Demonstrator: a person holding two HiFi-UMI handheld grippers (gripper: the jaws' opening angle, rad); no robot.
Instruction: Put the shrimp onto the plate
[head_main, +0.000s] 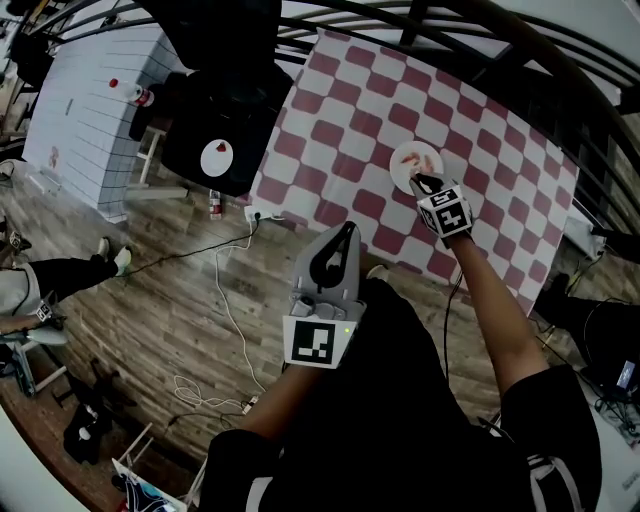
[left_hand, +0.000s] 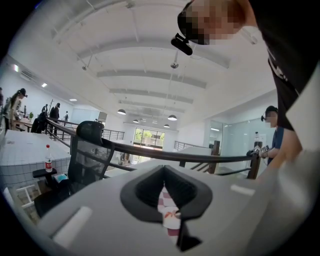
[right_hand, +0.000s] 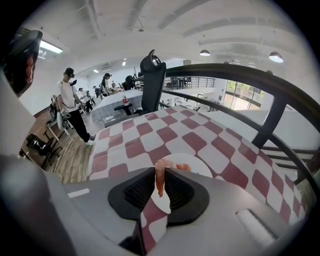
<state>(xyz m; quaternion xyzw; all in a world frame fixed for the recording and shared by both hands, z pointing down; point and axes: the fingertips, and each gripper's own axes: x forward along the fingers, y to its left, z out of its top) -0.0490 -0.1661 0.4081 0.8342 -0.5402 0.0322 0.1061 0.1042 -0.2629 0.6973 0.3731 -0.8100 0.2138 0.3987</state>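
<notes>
Two grippers: right gripper (right_hand: 161, 176), fingers clamped on a shrimp (right_hand: 159, 181) hanging over the white plate (right_hand: 197, 166) on the checkered table (head_main: 340, 130), a second shrimp (right_hand: 183, 167) lying on that plate; left gripper (head_main: 345, 232), fingers closed, empty, well apart from the plate.

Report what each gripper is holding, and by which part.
Right gripper: a shrimp, pinched across its body near the upper end, over the plate. Left gripper: nothing, jaws together.
</notes>
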